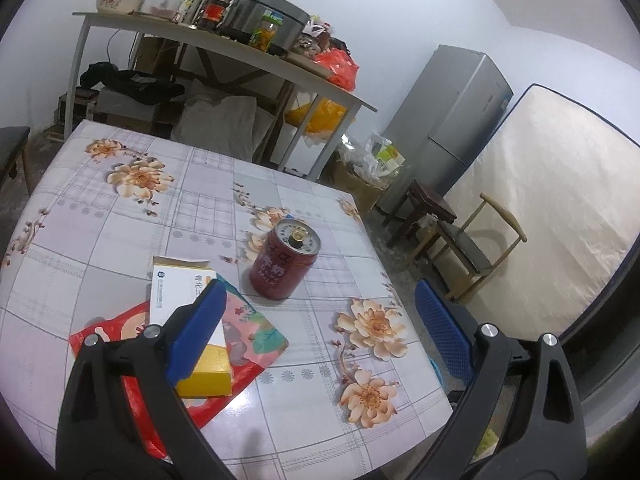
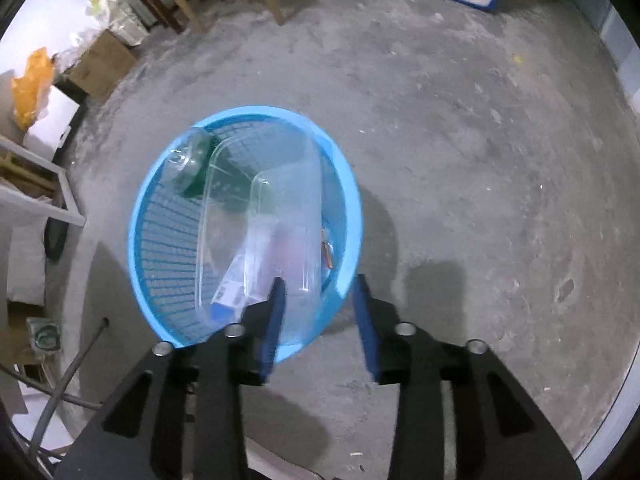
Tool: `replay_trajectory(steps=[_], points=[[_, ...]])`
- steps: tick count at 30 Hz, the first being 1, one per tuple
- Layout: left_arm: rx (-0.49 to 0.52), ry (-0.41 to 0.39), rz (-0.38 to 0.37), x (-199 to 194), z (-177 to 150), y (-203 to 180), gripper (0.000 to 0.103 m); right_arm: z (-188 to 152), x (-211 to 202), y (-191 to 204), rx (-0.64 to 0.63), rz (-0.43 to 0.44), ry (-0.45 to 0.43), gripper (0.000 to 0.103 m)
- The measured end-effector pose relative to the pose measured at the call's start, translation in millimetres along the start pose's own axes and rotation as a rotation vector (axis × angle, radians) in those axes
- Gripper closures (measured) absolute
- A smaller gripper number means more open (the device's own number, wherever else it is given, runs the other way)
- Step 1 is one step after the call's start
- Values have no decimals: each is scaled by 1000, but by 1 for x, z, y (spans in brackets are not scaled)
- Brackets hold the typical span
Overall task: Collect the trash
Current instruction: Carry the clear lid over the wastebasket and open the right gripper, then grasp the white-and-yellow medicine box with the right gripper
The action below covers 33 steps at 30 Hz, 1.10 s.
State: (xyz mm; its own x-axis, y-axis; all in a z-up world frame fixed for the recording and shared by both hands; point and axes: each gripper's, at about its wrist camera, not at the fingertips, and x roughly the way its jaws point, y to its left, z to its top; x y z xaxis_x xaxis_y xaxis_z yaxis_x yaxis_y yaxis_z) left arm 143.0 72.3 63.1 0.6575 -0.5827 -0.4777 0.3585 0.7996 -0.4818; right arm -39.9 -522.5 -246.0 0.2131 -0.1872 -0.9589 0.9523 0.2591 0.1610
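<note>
In the left wrist view a red drink can (image 1: 285, 264) stands upright on the floral table (image 1: 120, 224). A white and yellow box (image 1: 188, 320) lies on a red printed packet (image 1: 248, 340) at the near left. My left gripper (image 1: 320, 312) is open above the table; its left finger overlaps the box and the can is just ahead. In the right wrist view my right gripper (image 2: 320, 308) is open and empty above a blue basket (image 2: 160, 184) on the floor. The basket holds a clear plastic container (image 2: 276, 208), a green bottle (image 2: 192, 164) and a small blue and white pack (image 2: 230, 292).
Beyond the table stand a cluttered shelf table (image 1: 224, 40), a grey fridge (image 1: 452, 120), a wooden stool (image 1: 424, 208), a chair (image 1: 476, 248) and a mattress (image 1: 560, 200) against the wall. Cardboard boxes (image 2: 100, 64) and metal rods (image 2: 72, 376) lie left of the basket on the concrete floor (image 2: 480, 160).
</note>
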Motion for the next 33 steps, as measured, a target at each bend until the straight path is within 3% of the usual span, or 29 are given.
replay_trajectory(steps=[11,13,16,23,26,33], points=[[1,12,-9,8,-2,0,12,1,-10,13,-84,-21,-58,66],[-2,14,-7,8,-3,2,12,3,-7,22,-118,-2,-36,66],[-13,19,-6,6,-5,4,12,6,5,22,-74,66,42,66],[0,2,22,-1,-7,6,12,0,22,17,20,95,130,64],[25,-2,69,-4,-10,7,12,-8,1,21,-3,135,111,64],[80,-12,206,-19,-18,15,12,-35,-102,43,-136,281,-8,42]])
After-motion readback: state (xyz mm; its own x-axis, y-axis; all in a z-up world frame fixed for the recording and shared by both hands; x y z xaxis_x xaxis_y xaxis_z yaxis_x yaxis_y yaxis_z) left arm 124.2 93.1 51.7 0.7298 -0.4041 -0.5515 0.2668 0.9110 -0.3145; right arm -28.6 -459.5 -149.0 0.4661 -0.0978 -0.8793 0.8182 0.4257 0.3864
